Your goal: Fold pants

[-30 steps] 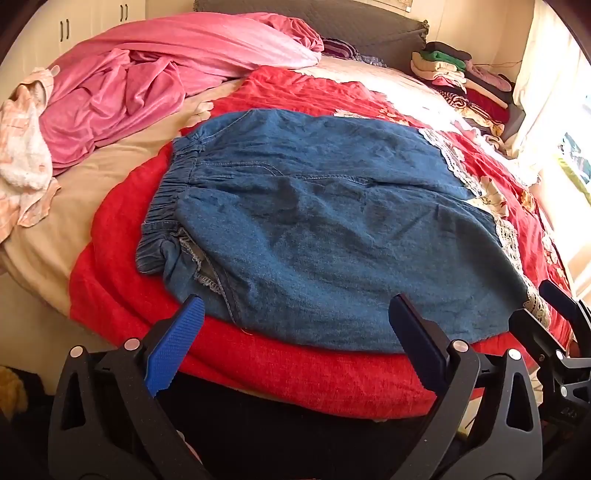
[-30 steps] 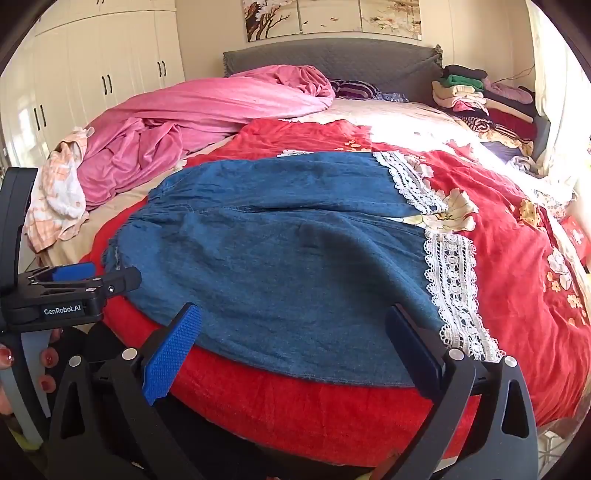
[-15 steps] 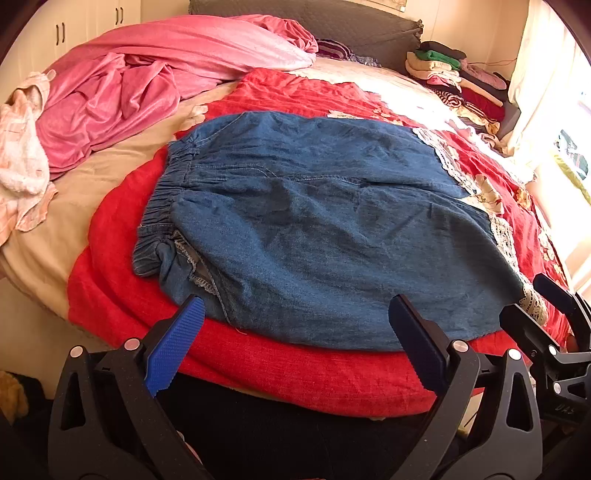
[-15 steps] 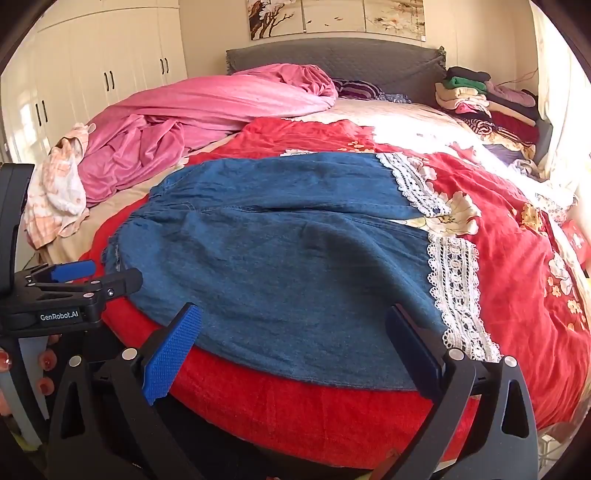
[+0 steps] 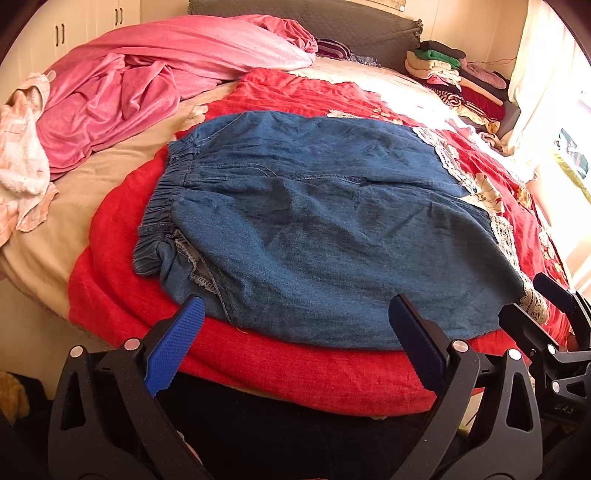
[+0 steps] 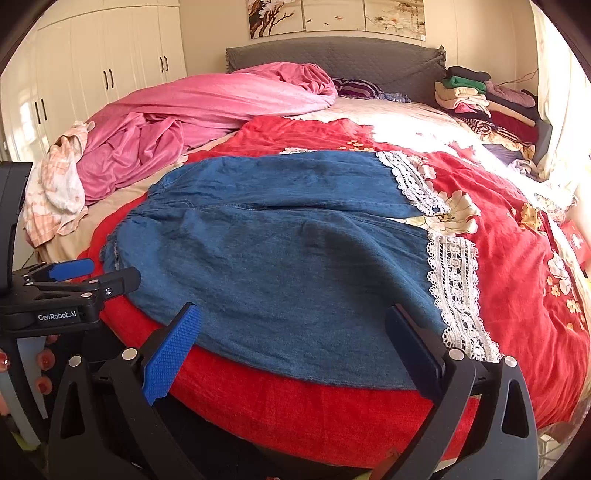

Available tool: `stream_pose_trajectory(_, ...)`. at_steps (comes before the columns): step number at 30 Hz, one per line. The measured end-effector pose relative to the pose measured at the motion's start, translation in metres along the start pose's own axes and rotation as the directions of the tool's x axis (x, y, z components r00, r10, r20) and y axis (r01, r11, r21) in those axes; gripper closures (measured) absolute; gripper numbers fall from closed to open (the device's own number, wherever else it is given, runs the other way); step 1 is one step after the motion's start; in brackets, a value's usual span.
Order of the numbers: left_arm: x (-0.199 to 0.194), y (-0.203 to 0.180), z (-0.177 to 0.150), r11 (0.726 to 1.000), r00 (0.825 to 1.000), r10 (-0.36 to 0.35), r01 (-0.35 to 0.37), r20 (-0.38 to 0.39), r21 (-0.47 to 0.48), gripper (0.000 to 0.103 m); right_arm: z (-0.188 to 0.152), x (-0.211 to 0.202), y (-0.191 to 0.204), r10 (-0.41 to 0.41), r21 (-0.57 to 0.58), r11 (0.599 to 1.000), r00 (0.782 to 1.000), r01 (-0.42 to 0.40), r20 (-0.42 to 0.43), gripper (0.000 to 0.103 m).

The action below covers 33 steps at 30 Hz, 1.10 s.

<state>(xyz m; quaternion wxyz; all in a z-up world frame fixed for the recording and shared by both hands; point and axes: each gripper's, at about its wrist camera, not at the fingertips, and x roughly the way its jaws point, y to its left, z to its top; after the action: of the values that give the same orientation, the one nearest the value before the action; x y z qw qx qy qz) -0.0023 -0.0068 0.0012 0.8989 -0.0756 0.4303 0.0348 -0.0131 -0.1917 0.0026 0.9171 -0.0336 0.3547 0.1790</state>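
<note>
The left gripper (image 5: 295, 332) and right gripper (image 6: 291, 332) are held with fingers apart over the near edge, presumably for gripping the denim pants (image 5: 325, 221), which are spread flat on the red blanket (image 5: 110, 266) beyond.

Both cameras sit low at the foot edge of the bed (image 5: 33, 206), each looking forward along its own spread claw toward the headboard (image 6: 332, 55).

The left view looks over the left claw (image 5: 295, 339) from just short of the pants (image 5: 314, 229), nearest their waistband (image 5: 162, 199) end, and tilts down slightly. The right claw (image 5: 546, 306) shows at its right edge.

The right view, over the right claw (image 6: 291, 339), sits nearer the lace hems (image 6: 454, 280) and faces more level, taking in the wardrobe (image 6: 92, 74) and pictures (image 6: 336, 16). The left claw (image 6: 92, 273) shows at its left edge.

Both views share the pants, red spread (image 5: 295, 373), pink quilt (image 5: 147, 74) and clothes pile (image 6: 472, 96).
</note>
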Motion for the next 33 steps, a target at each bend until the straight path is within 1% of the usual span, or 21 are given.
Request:
stream_pose_trajectory(26,-0.002,0.0021,-0.0002,1.0,1.0,0.003,-0.003,0.002,-0.002,0.009,0.0005,0.0005,0.0015,-0.004,-0.009,1.0,1.0,0.004,0.002,0.004)
stream_pose_trajectory(33,-0.0029,0.0066,0.0047,1.0,1.0,0.008,-0.008,0.0,-0.009,0.009,0.009,0.007,0.0046,0.006,-0.019,1.0,1.0,-0.006,-0.005,0.004)
